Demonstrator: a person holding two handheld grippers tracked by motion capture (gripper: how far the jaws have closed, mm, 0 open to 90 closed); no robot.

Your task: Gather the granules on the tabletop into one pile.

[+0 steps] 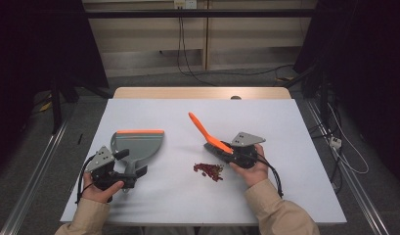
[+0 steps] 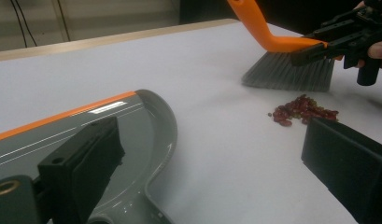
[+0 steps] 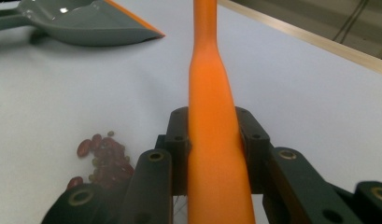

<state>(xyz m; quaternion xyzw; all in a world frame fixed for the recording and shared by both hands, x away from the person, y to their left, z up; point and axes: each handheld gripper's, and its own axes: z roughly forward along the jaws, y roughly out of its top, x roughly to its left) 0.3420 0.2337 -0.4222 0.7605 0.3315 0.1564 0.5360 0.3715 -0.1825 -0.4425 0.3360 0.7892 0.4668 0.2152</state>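
Observation:
A grey dustpan (image 1: 139,143) with an orange front lip lies flat at the left of the white table. Its short handle points toward my left gripper (image 1: 131,164), which stands open with a jaw on either side of the handle and neither pad pressing. In the left gripper view the dustpan (image 2: 137,121) sits at the left between the wide-apart jaws of that gripper (image 2: 214,140). My right gripper (image 1: 222,149) is shut on the orange handle of a brush (image 1: 202,129), whose grey bristles (image 2: 291,70) rest just behind a small pile of red beans (image 1: 209,170).
The white sheet covers the table (image 1: 197,107), with a wooden strip along its far edge. Broad bare room lies between dustpan and beans (image 2: 303,108). Cables trail over the floor behind and to the right.

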